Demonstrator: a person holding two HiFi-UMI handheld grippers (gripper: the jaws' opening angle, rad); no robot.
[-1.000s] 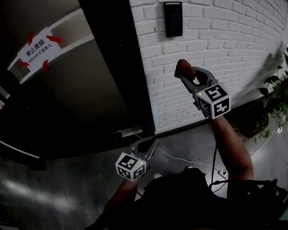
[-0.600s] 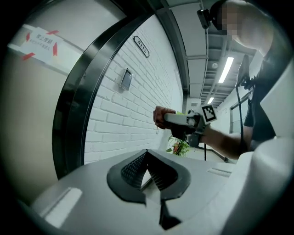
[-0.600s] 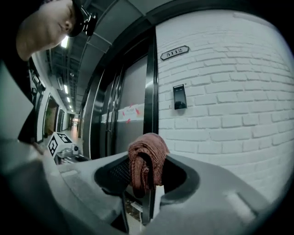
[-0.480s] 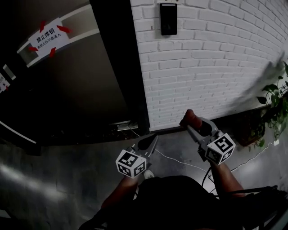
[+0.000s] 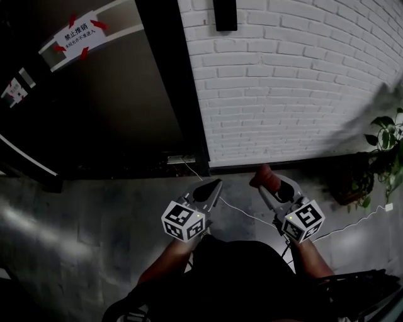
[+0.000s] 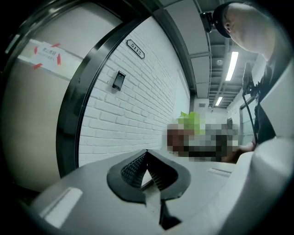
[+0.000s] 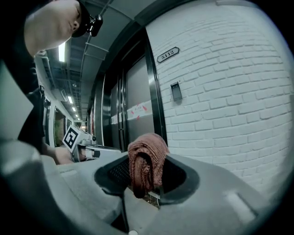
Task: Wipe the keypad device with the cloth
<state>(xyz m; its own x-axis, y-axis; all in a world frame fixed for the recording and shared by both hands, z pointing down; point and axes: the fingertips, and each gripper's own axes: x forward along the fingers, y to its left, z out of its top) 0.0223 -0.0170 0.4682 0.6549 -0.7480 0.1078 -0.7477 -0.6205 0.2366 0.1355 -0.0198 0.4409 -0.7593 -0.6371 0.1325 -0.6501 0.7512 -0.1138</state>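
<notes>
Gripping a reddish cloth (image 7: 147, 158), right tongs (image 5: 267, 181); left tongs (image 5: 212, 187) closed on nothing.

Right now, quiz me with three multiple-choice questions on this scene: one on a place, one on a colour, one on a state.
1. Where is the keypad device mounted?
A. on the white brick wall
B. on the dark door
C. on the floor

2. What colour is the cloth?
A. blue
B. reddish brown
C. white

3. How do the left gripper jaws stand?
A. wide apart
B. closed on the cloth
C. together, holding nothing

Answers:
1 A, it hangs on the bricks.
2 B, it shows reddish brown in the right gripper.
3 C, the tips meet with nothing between.
</notes>
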